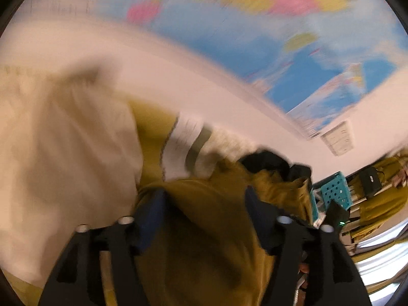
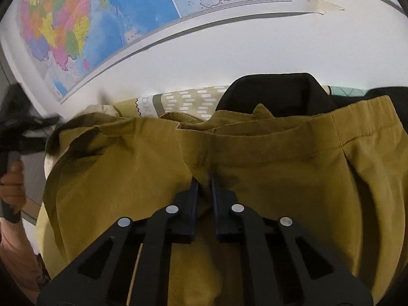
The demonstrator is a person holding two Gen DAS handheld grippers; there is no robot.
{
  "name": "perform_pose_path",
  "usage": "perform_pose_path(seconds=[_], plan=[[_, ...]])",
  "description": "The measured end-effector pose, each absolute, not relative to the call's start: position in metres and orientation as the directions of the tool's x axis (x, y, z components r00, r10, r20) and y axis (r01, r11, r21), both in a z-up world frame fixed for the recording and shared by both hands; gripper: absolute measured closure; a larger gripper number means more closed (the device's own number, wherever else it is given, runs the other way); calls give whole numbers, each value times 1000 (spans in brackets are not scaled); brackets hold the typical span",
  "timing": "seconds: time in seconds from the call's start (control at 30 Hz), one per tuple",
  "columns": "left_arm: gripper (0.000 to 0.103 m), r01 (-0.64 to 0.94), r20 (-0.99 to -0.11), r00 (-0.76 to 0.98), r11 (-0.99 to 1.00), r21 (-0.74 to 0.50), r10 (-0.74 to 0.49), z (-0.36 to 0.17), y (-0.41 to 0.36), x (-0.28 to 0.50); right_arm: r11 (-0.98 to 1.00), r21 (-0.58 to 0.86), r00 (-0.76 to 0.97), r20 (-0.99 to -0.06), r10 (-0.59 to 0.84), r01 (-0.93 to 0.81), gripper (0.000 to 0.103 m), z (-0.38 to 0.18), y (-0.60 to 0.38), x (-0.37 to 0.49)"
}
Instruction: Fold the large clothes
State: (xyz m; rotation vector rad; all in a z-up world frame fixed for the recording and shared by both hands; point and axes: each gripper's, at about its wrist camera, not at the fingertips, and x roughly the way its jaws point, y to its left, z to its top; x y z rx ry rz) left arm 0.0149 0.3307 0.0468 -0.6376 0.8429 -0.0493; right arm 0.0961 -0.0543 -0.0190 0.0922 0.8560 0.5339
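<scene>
right tool (image 2: 204,178) pinching mustard trousers (image 2: 280,165) | left tool (image 1: 204,196) spread, angled down

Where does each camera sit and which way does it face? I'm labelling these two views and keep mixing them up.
Left wrist view: on the left claw, looking along its open fingers onto the mustard garment, cream cloth beside it, blurred wall map behind; only the claw shows.
Right wrist view: on the right claw, shut on a fold of the mustard garment, facing the wall map; a hand and pink sleeve show at the left edge.
Shared: garment, map, black cloth.
</scene>
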Motion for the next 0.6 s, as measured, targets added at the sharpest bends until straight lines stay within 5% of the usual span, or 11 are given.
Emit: perform_pose_path(seconds=[0.17, 0.43, 0.53, 0.6], plan=[[26, -43, -583, 764, 880, -473, -276, 86, 309, -14, 870, 264, 565, -675, 475, -416, 97, -12, -52, 101], [27, 56, -769, 561, 941, -333, -306, 1, 234, 14, 884, 219, 556, -708, 435, -413, 97, -18, -37, 118], [29, 33, -806, 538, 962, -271, -245, -22, 224, 18, 877, 243, 560, -691, 457, -415, 86, -7, -47, 108], [29, 35, -802, 553, 968, -249, -227, -25, 225, 17, 867, 253, 587, -651, 481, -430, 57, 9, -63, 89]])
